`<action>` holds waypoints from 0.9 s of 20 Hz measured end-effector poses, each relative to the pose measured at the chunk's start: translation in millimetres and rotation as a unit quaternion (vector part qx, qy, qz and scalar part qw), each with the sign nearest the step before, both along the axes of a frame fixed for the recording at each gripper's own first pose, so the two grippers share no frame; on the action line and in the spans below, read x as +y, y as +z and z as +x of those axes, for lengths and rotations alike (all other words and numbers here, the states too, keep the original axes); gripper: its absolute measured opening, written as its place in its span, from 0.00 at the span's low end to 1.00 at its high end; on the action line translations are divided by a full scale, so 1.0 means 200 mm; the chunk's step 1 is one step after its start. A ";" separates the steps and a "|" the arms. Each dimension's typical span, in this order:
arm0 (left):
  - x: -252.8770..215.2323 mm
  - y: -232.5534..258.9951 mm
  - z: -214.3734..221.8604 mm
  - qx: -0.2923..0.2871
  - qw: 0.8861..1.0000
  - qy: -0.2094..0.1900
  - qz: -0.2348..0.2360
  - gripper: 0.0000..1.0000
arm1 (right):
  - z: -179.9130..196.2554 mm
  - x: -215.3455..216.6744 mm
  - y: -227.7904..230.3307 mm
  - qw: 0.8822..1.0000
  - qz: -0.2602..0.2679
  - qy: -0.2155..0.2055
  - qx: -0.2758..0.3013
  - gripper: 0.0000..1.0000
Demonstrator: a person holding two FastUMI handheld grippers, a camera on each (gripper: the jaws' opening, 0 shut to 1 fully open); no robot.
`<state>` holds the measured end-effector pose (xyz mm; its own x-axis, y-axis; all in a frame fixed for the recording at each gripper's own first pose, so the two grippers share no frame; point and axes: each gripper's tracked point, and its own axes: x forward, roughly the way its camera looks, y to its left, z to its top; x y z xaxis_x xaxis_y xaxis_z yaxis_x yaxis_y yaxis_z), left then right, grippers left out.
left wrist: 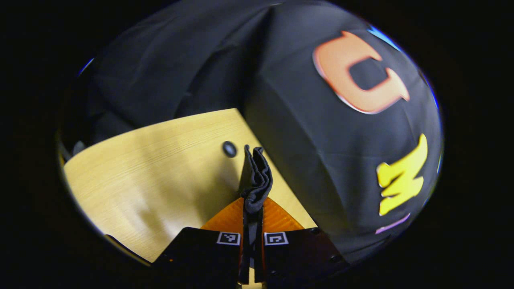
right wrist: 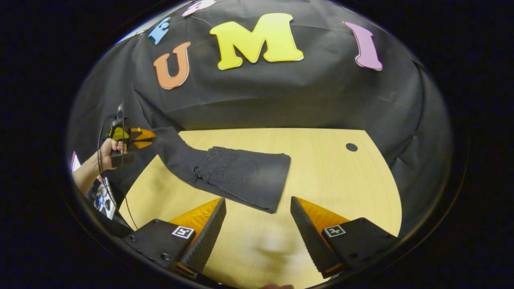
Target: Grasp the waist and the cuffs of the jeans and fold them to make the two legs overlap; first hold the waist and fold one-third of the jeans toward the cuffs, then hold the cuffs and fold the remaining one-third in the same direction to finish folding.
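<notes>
Between left claw (left wrist: 252,224) fingers: jeans (left wrist: 255,180) pinched.

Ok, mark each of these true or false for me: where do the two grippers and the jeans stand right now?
1. The left gripper is shut on a bunched end of the jeans. True.
2. The right gripper is clamped on the jeans. False: its fingers stand wide apart over bare table, with nothing between them.
3. The end of the jeans with the pocket lies flat on the table. True.
4. The jeans lie wholly flat on the table. False: one end rises off the table's edge to the left gripper, held by a hand.
</notes>
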<state>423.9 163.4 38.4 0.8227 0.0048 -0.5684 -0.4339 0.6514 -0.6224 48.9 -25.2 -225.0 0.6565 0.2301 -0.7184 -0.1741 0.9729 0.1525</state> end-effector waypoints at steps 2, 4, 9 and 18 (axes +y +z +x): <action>-0.23 0.21 0.04 -0.040 0.996 -0.061 0.044 0.08 | -0.02 -0.01 0.04 1.000 -0.007 0.002 -0.012 0.98; -0.43 0.34 0.07 -0.073 0.988 -0.116 0.073 0.07 | -0.06 -0.05 0.07 1.000 -0.014 -0.002 -0.021 1.00; -1.09 0.19 0.04 -0.080 0.960 -0.236 0.129 0.07 | -0.20 -0.19 0.06 0.999 -0.016 -0.037 -0.017 1.00; -1.62 -0.59 -0.06 0.000 0.890 -0.349 0.293 0.07 | -0.41 -0.54 0.00 0.995 -0.031 -0.094 0.010 0.97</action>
<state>411.1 -160.4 -78.8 0.7416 -0.2120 -0.6364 0.2037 0.9751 -0.0875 -33.8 -133.0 -225.8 0.6685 0.0593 -0.7413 0.0145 0.9956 0.0927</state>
